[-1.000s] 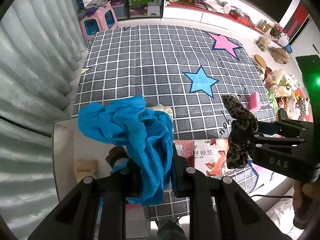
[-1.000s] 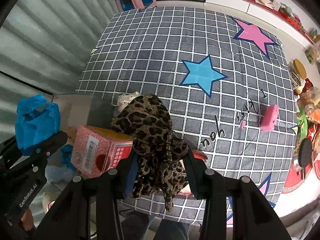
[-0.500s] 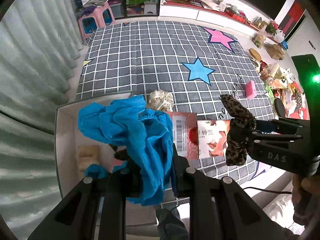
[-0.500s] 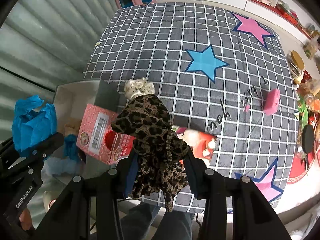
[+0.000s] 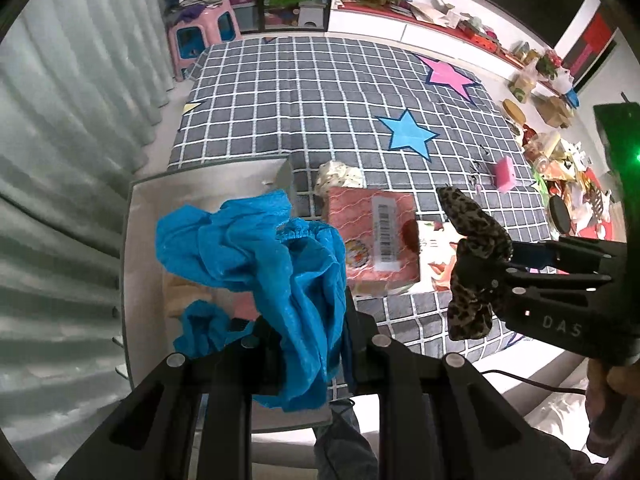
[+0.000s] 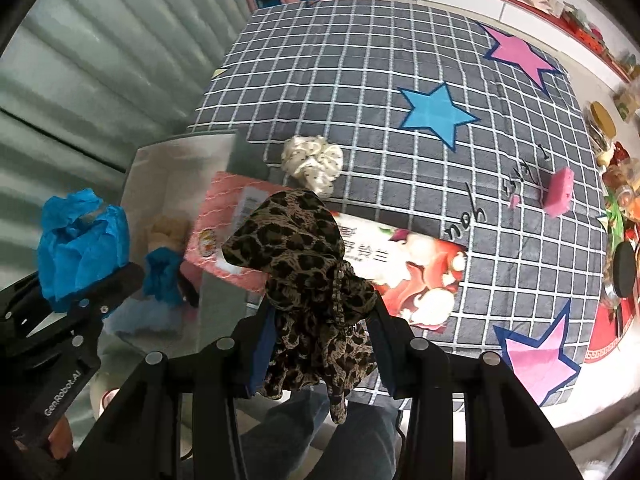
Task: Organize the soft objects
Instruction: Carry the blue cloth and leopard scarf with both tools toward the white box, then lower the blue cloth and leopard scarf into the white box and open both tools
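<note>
Both hands have carried their loads back toward the white box (image 5: 132, 264) over the last second: a moment ago it lay largely hidden behind the left gripper, and now its open interior and far wall show plainly under the left gripper (image 5: 310, 344). That puts the drop-off close, in my judgement.

The left gripper is clamped on a crumpled blue cloth (image 5: 256, 256), which hangs above the box (a second blue piece and something beige already lie inside, though I cannot make them out well). The right gripper (image 6: 320, 344) is closed on a leopard-print scrunchie (image 6: 308, 264), held over the pink packet (image 6: 216, 216) beside the box. A cream scrunchie (image 6: 312, 162) waits on the checked mat (image 6: 360, 60), untouched.
</note>
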The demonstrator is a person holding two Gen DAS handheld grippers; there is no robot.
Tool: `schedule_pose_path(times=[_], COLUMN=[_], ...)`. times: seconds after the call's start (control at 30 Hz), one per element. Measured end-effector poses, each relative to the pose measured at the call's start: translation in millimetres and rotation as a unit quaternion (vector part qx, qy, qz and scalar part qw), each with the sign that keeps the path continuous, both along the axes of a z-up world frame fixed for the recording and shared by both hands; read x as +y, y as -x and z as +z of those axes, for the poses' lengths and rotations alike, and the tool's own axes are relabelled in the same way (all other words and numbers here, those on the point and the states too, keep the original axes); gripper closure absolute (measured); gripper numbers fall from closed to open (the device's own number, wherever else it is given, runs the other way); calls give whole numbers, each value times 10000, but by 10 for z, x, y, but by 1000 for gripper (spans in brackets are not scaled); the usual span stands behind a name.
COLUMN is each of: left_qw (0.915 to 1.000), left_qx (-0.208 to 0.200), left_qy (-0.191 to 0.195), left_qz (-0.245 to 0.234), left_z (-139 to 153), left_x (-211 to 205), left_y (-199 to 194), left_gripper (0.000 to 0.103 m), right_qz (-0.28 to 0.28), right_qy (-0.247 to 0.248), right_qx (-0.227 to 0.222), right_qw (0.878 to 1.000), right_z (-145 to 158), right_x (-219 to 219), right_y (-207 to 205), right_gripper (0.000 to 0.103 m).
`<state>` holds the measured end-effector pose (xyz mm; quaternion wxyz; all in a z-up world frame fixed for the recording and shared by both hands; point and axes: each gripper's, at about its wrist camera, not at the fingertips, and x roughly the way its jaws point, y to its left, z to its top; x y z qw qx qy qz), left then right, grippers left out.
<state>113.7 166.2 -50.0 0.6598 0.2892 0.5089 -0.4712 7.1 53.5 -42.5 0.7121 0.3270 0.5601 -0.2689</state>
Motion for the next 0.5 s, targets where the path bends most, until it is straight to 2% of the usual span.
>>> schedule_pose_path(times=[0.5], left_qw=[9966], left_qx=[120], left_qy=[-83], left_qz=[813], left_z=[-144], left_x=[545], left_y=[-339], left_gripper=[81], right_qz=[721], right_qy=[20], right_qx=[-30], right_qw=[9974], right_z=[94], right_x=[345], right_y=[-482], right_gripper=[58])
